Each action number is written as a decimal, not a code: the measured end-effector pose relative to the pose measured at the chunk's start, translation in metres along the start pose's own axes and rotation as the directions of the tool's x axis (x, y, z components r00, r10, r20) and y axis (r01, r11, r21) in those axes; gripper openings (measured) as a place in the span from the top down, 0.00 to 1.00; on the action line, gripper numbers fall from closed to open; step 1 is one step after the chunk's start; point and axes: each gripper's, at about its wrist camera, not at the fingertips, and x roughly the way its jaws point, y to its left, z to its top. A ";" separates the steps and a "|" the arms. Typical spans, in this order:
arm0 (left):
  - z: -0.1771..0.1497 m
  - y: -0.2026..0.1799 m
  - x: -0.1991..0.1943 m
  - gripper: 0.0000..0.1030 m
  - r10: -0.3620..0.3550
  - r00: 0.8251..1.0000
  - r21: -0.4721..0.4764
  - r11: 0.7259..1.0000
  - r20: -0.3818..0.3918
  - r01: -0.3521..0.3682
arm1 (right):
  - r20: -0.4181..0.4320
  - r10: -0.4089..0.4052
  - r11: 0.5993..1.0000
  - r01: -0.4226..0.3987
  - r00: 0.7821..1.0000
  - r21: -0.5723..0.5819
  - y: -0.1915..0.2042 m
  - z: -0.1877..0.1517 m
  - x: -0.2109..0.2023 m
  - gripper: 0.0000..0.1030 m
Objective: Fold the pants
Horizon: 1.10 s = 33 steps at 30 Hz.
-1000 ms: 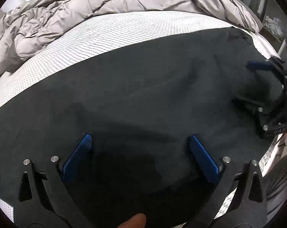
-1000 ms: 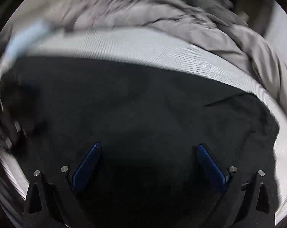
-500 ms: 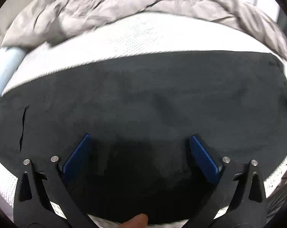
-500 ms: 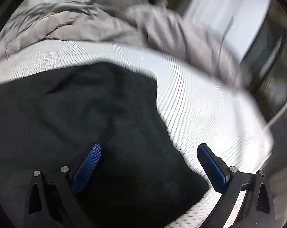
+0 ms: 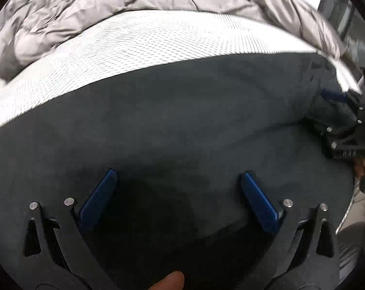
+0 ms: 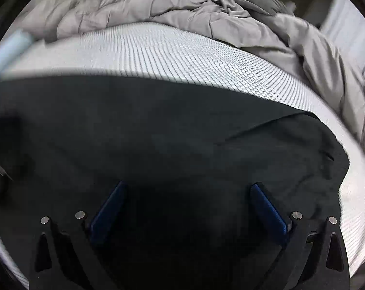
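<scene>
Black pants (image 5: 182,125) lie spread flat across a white mesh-patterned mattress (image 5: 139,46); they also fill the lower part of the right wrist view (image 6: 170,133). My left gripper (image 5: 178,176) is open, its blue pads apart just above the cloth, holding nothing. My right gripper (image 6: 188,188) is open over the pants too, and it shows at the right edge of the left wrist view (image 5: 337,111), at the pants' right end. A fold line runs across the right part of the pants (image 6: 267,125).
A crumpled grey duvet (image 5: 122,2) is heaped along the far side of the mattress (image 6: 177,55) and down its right side (image 6: 327,60). A pale blue roll (image 6: 10,46) lies at the far left. The mattress edge drops off at the right.
Both views swung away half a second ago and are back near where they were a second ago. The right gripper is again at the pants' right end. Both grippers stay open.
</scene>
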 end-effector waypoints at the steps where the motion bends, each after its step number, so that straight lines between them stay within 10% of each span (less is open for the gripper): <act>1: -0.001 0.007 -0.004 0.01 0.030 1.000 -0.005 1.000 0.004 -0.030 | 0.016 0.000 1.000 -0.001 1.000 0.027 -0.014 -0.004 -0.001 0.00; 6: -0.013 0.065 -0.014 0.00 0.184 0.983 -0.116 0.976 -0.006 -0.183 | -0.027 -0.328 0.930 0.327 0.944 0.168 -0.097 -0.028 -0.005 0.00; 9: -0.016 0.085 -0.020 0.01 0.169 0.986 -0.183 0.969 0.004 -0.166 | -0.038 -0.251 0.921 0.251 0.967 0.300 -0.128 -0.039 -0.004 0.00; 13: -0.015 0.072 -0.038 0.01 0.149 0.988 -0.151 0.978 0.040 -0.141 | 0.047 -0.322 0.919 0.300 0.946 0.257 -0.116 -0.028 -0.032 0.00; 20: 0.053 0.025 -0.024 0.01 0.002 0.994 -0.076 0.997 0.110 0.007 | 0.115 -0.015 0.986 -0.004 0.993 0.166 -0.043 0.027 -0.027 0.00; 23: 0.056 0.014 0.018 0.01 0.045 0.999 -0.042 0.998 0.001 -0.045 | 0.051 0.061 0.998 -0.061 0.997 0.004 0.010 0.049 0.009 0.01; 26: 0.049 0.025 0.026 0.01 0.036 0.999 -0.057 0.998 -0.002 -0.037 | 0.041 -0.033 0.997 0.036 0.999 -0.065 0.016 0.049 0.030 0.01; 29: 0.048 0.031 0.022 0.01 0.047 0.999 -0.069 0.997 0.008 -0.046 | 0.034 -0.074 0.993 0.070 0.997 0.098 -0.046 0.033 0.031 0.00; 33: 0.046 0.032 0.020 0.01 0.054 0.998 -0.071 0.996 0.019 -0.052 | -0.053 -0.368 0.873 0.364 0.928 0.324 -0.129 0.007 0.031 0.00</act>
